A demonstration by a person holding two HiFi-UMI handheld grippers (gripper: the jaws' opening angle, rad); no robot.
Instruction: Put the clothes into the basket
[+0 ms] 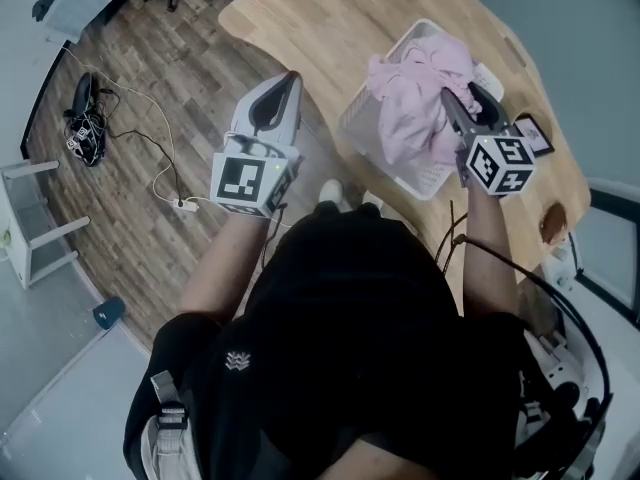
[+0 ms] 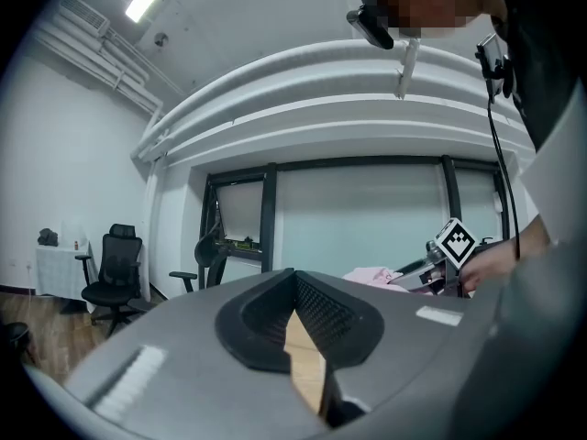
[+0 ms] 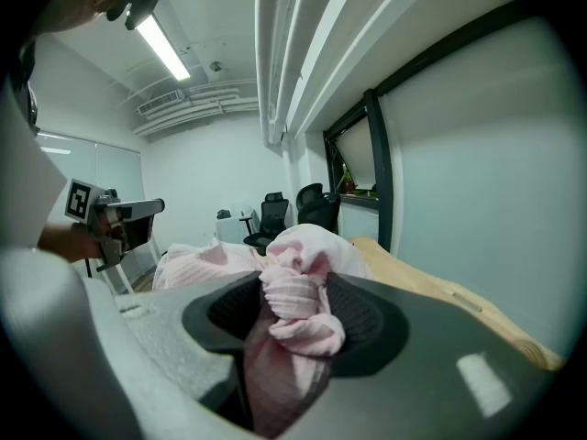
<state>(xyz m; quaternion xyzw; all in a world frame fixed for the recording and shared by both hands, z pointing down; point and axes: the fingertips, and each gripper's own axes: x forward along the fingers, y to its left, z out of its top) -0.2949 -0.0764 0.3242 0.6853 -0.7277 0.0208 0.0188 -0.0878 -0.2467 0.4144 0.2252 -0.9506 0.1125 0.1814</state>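
Observation:
A pink garment [image 1: 415, 103] hangs bunched over the white slatted basket [image 1: 362, 133] on the wooden table [image 1: 330, 18]. My right gripper [image 1: 452, 106] is shut on the garment's upper folds, just above the basket's right side. In the right gripper view the pink cloth [image 3: 298, 314] fills the gap between the jaws of the right gripper [image 3: 293, 291], and more of it lies heaped beyond. My left gripper [image 1: 290, 78] is held over the floor to the left of the basket, jaws together with nothing in them. From the left gripper [image 2: 293, 278] the garment [image 2: 376, 275] shows far off to the right.
A phone [image 1: 533, 133] lies on the table right of the basket, and a small brown object [image 1: 553, 223] sits near the table's right edge. Cables and a dark device [image 1: 85, 118] lie on the wood floor at left, beside a white stool [image 1: 30, 218].

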